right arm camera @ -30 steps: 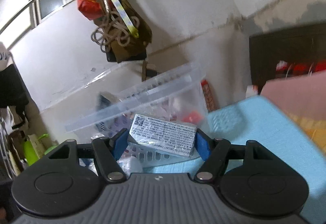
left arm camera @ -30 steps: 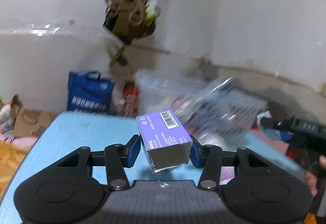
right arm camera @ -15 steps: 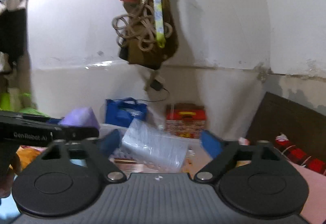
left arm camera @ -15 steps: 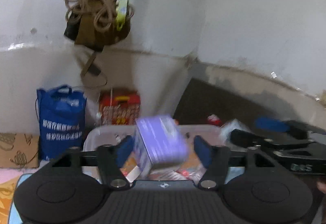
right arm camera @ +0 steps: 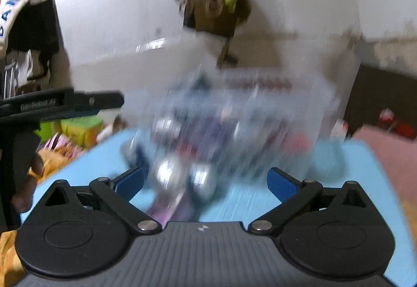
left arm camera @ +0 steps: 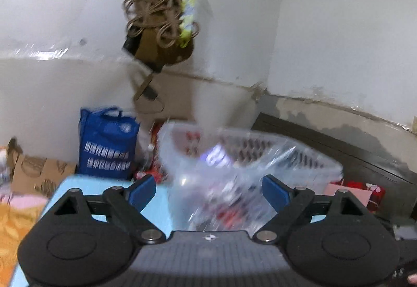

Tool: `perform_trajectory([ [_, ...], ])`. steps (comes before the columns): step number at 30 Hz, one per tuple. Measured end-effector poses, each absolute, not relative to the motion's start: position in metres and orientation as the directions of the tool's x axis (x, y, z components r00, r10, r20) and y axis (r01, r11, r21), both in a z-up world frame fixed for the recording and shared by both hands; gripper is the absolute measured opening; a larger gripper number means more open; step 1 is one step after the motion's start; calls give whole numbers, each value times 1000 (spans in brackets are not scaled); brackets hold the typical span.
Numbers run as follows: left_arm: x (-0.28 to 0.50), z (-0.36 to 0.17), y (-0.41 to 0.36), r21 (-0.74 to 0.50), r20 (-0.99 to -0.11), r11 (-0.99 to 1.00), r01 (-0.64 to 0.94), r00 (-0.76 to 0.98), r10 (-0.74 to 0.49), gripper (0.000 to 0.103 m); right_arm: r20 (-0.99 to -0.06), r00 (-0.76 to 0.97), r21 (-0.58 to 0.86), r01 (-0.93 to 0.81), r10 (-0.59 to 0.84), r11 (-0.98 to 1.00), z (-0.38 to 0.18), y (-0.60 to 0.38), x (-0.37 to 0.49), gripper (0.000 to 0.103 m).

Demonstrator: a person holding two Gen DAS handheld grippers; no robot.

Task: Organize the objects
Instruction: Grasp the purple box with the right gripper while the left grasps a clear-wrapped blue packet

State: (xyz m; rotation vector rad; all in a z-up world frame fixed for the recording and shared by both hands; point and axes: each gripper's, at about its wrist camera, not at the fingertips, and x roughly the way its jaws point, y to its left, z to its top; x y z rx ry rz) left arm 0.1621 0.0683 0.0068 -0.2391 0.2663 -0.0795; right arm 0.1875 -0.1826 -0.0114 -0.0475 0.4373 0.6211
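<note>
My left gripper (left arm camera: 208, 191) has its jaws opening wide, with nothing pressed between the blue pads (left arm camera: 142, 191). Past it stands a clear plastic basket (left arm camera: 247, 154), badly blurred, and a purple box (left arm camera: 217, 156) shows as a smear inside it. My right gripper (right arm camera: 206, 185) is also opening, its pads far apart. Blurred silvery and purple packs (right arm camera: 169, 182) lie in the gap, and neither pad touches them. The same basket (right arm camera: 260, 109) sits behind them on the light blue table (right arm camera: 338, 182). At the left of the right wrist view is the left gripper (right arm camera: 65, 104), held by a hand (right arm camera: 26, 182).
A blue bag (left arm camera: 108, 143) and a cardboard box (left arm camera: 34, 177) stand by the wall behind the table's far left edge. A bundle of rope and bags (left arm camera: 161, 21) hangs on the wall above. Orange fabric (left arm camera: 15, 221) lies left, and a dark headboard (left arm camera: 338, 146) right.
The left jaws let go of the purple box, now in the basket. The right jaws released the silvery pack. Both pairs spread wide, and both views swung and blurred.
</note>
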Motion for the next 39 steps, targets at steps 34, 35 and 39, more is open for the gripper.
perform_trajectory([
  [34, 163, -35, 79, -350, -262, 936, 33, 956, -131, 43, -415, 749, 174, -492, 517, 853, -41, -229, 200, 53],
  [35, 162, -36, 79, -356, -258, 934, 34, 957, -133, 43, -404, 756, 175, -489, 515, 855, -41, -230, 199, 53],
  [39, 162, -36, 86, -388, -251, 921, 30, 958, -137, 43, -368, 780, 154, -486, 506, 861, -40, -231, 192, 53],
])
